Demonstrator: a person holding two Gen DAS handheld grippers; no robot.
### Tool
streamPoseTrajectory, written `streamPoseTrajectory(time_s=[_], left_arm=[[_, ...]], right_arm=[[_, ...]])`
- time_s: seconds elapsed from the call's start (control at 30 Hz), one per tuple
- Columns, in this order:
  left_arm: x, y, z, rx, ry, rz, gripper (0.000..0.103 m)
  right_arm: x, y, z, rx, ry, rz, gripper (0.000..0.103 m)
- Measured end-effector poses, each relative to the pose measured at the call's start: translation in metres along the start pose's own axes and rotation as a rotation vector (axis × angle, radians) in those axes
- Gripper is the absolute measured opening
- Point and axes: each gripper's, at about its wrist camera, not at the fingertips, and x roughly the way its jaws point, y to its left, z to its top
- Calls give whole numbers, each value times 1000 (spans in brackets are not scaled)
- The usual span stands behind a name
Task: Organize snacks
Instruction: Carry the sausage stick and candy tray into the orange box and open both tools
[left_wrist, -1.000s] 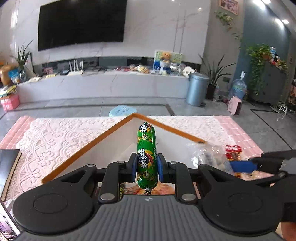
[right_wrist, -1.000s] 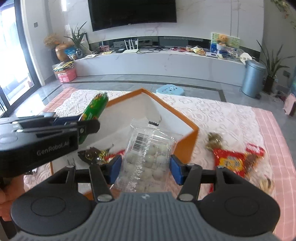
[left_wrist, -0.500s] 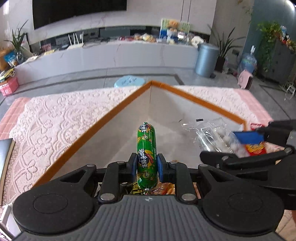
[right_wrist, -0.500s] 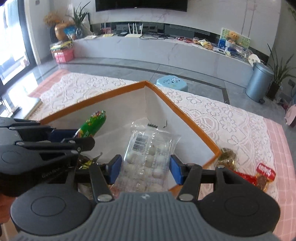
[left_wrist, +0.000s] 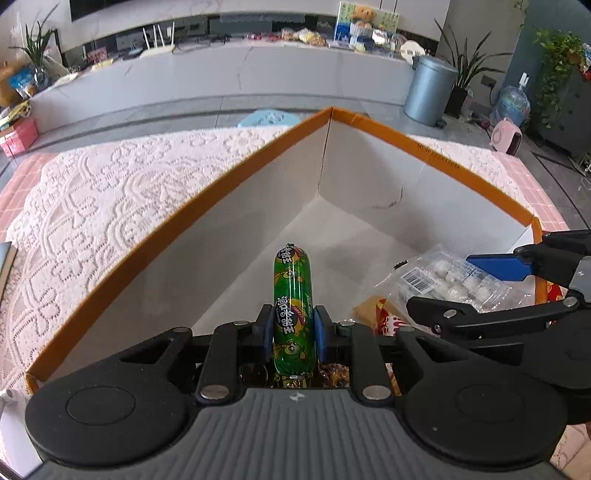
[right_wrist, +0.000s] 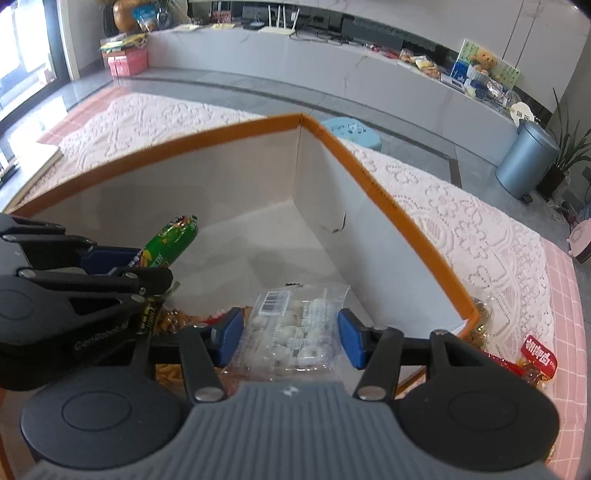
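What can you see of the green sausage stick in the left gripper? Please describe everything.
The green sausage stick is a slim tube in glossy printed wrap, green with yellow writing, crimped at both tips. It points forward and down over the bare floor of the orange-rimmed box. The left gripper has its blue jaws shut on its lower half; nothing else visibly touches it.

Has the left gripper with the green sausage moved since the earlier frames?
Yes. The left gripper and green sausage dropped inside the orange-rimmed box, below its rim.
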Motion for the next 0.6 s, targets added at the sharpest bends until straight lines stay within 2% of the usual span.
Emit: streamPoseTrajectory(time_s=[0.2,0.37,0.47,0.6], left_arm=[[4,-1,3,3,41,3,25],[1,-4,4,12,21,16,27],[-3,-4,5,11,9,23,34],[-13,-5,5,11,-28,53,59]], right_arm=[[2,-1,0,-8,27,-14,56],[-3,2,3,-25,1,-26,59],[-9,4,4,-41,-15,-43,62],[-18,2,4,-39,-33,-67,63]])
